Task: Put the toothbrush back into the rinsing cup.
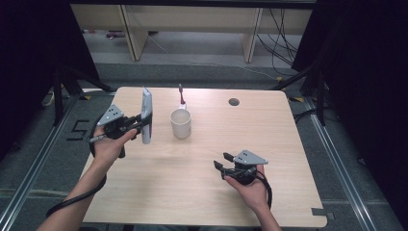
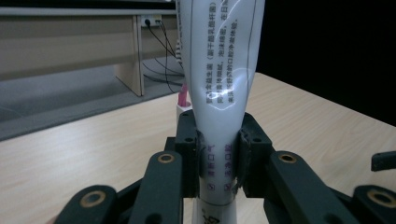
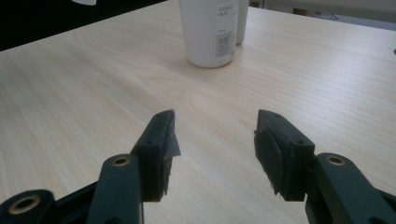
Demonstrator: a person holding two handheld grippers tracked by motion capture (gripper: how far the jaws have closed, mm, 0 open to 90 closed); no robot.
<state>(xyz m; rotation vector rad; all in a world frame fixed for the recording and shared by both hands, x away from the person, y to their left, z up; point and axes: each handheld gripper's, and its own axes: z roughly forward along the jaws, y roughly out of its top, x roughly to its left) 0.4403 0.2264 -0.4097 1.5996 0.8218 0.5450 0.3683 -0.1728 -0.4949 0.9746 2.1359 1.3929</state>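
White tube (image 2: 219, 70) with grey and pink print, white mug (image 1: 181, 123) with a grey-lettered label, pink toothbrush (image 1: 181, 95), black grippers, pale wood-grain table (image 1: 192, 192)

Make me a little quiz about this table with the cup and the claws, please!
1. True or false: the left claw is squeezing a white tube.
2. Which stands beside the white mug? A) the toothbrush B) a spoon C) a banana
3. Fill in: the right claw is ____ and holds nothing.

Key: 1 true; 2 A; 3 open
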